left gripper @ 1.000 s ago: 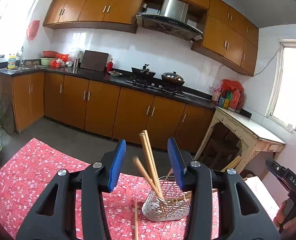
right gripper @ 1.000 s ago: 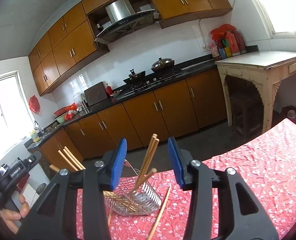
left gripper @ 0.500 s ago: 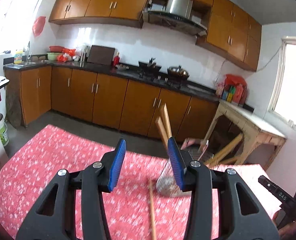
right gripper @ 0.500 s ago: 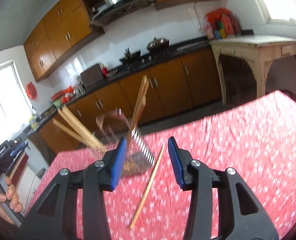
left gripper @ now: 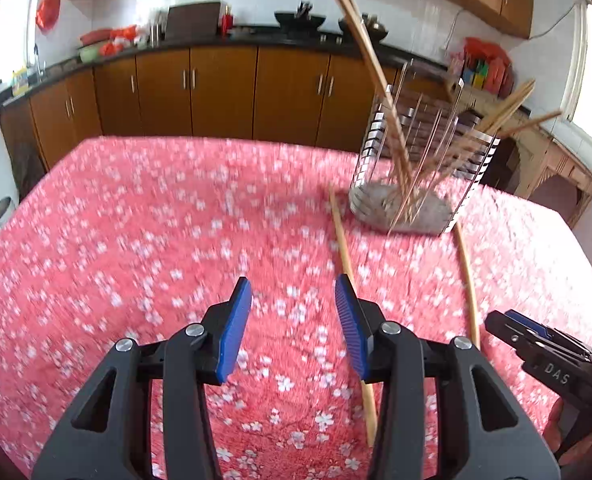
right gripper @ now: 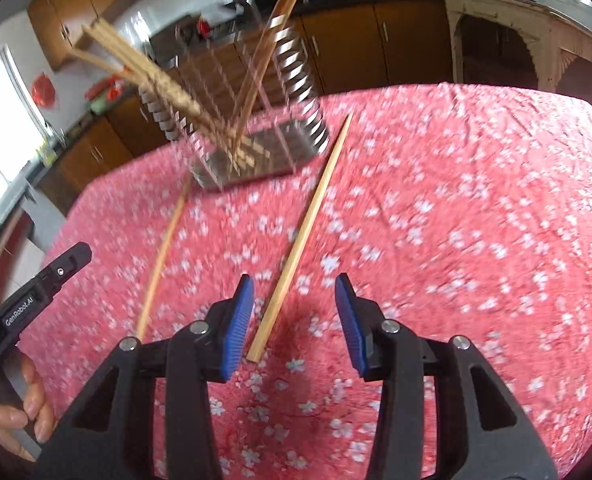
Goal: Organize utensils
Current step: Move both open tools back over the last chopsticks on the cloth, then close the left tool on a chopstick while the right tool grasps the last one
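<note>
A wire utensil holder [left gripper: 407, 184] with several wooden chopsticks stands on the red flowered tablecloth [left gripper: 156, 240]. Two loose chopsticks lie in front of it. My left gripper [left gripper: 294, 292] is open above the cloth, and one loose chopstick [left gripper: 341, 248] runs under its right finger. My right gripper [right gripper: 294, 292] is open too; the near end of the other loose chopstick [right gripper: 296, 256] lies between its jaws, close to the left finger [right gripper: 240, 316], with no pad pressing on it. The holder [right gripper: 256, 128] is blurred in the right wrist view.
The table's far edge meets brown kitchen cabinets [left gripper: 216, 88]. The right gripper [left gripper: 535, 344] shows at the lower right of the left wrist view. In the right wrist view the left gripper [right gripper: 36, 292] and a hand [right gripper: 16, 416] sit at the lower left, beside the first chopstick [right gripper: 164, 248].
Both grippers have dropped toward the table and tipped downward. The holder and loose chopsticks are much closer, and one chopstick's end has come between the right jaws.
</note>
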